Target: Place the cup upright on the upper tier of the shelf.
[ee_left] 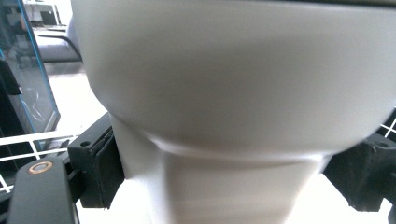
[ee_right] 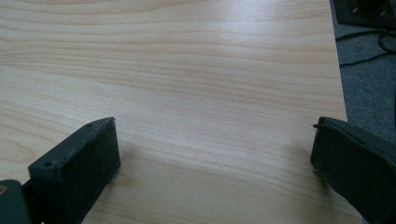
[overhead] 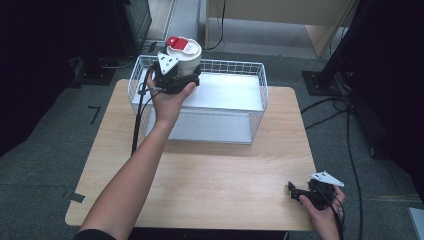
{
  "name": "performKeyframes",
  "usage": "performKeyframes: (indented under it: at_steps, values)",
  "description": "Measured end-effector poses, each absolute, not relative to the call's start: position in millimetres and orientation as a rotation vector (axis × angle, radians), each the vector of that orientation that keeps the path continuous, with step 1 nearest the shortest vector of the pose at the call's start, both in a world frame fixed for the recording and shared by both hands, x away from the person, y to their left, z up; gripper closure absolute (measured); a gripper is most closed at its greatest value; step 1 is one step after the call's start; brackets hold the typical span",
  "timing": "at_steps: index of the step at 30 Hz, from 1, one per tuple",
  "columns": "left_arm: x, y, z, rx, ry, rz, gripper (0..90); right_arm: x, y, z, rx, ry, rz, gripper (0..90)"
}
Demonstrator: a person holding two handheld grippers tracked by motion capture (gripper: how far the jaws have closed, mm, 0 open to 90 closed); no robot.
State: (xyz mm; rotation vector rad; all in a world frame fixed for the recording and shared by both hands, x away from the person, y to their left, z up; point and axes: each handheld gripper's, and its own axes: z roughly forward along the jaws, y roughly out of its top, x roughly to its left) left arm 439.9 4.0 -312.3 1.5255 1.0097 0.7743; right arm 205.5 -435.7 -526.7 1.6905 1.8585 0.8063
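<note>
A white cup-like container [overhead: 188, 59] with a red and white lid is held above the far left corner of a white wire basket [overhead: 260, 95]. My left gripper [overhead: 181, 75] is shut on the container's lower body. In the left gripper view the pale container [ee_left: 233, 93] looms close between the two black jaws, which press on its narrower lower part. My right gripper [overhead: 295, 192] rests low at the table's near right corner, jaws wide apart. In the right gripper view, my right gripper [ee_right: 212, 163] stands open over bare wood.
The wire basket sits at the far middle of the wooden table [overhead: 210, 180] and has a pale flat bottom. Cables [overhead: 330, 107] trail on the grey floor to the right. Dark stands and furniture ring the table.
</note>
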Motion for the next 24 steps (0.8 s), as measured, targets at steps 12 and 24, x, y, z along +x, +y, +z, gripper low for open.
performKeyframes:
  at_steps: [12, 24]
  values:
    - [439.0, 6.2, -308.0, 1.535, 0.999, 0.776, 8.2, 205.5, -435.7, -526.7, 1.691, 1.859, 0.807, 1.0]
    - [431.1, 9.1, -310.5, 1.545, 0.992, 0.791, 0.0, 205.5, -435.7, -526.7, 1.691, 1.859, 0.807, 1.0]
